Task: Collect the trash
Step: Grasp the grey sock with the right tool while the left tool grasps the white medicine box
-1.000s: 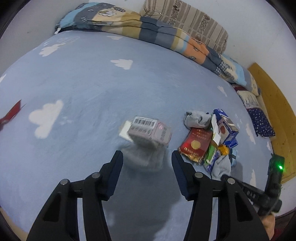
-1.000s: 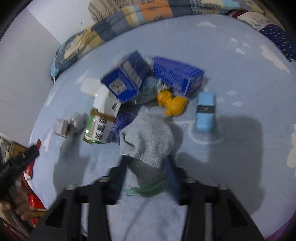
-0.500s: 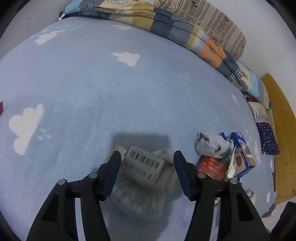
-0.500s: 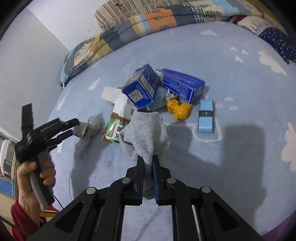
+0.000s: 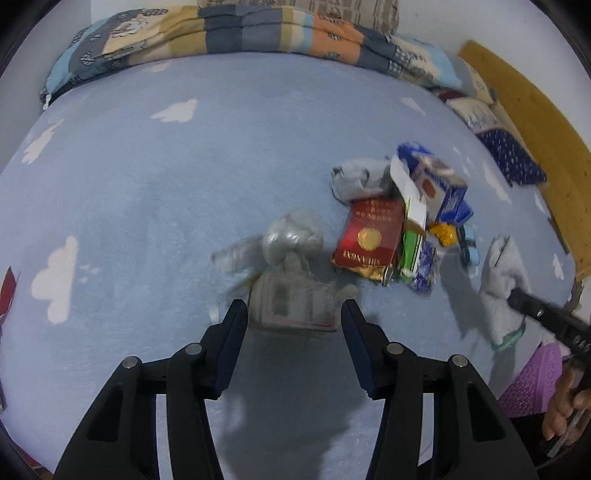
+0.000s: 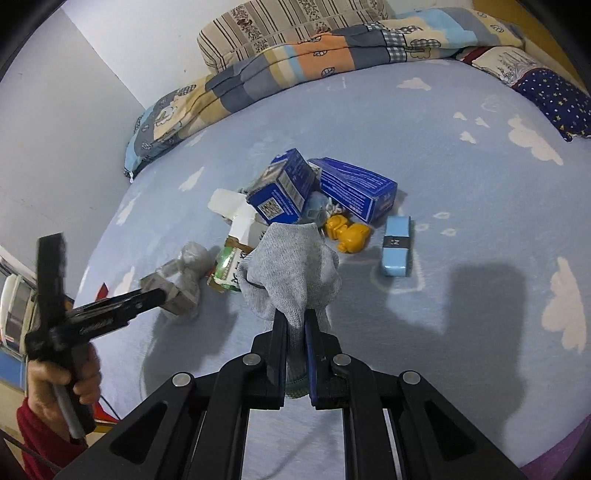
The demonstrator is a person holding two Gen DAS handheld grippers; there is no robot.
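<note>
A grey barcoded box (image 5: 295, 299) with a crumpled clear wrapper (image 5: 291, 240) lies on the blue cloud bedspread (image 5: 147, 192). My left gripper (image 5: 293, 310) straddles the box, jaws closing, a thin gap still showing at each pad; the box is blurred. In the right wrist view the left gripper (image 6: 159, 295) reaches the box (image 6: 177, 299) from the left. My right gripper (image 6: 295, 317) is shut on a grey sock (image 6: 291, 266), held off the bed. Behind it is the heap: red packet (image 5: 369, 236), two blue cartons (image 6: 284, 188), green-white carton (image 6: 229, 262), yellow toy (image 6: 347, 232).
A light blue box (image 6: 397, 245) lies right of the heap and a second grey sock (image 5: 358, 177) at its far side. A folded patchwork quilt (image 6: 295, 62) and striped pillow (image 6: 288, 22) line the wall. A purple basket (image 5: 535, 373) stands at the bed's near right edge.
The right gripper has shut on the grey sock and lifted it off the bedspread. The left gripper has moved over the grey box, rolled, and narrowed around it.
</note>
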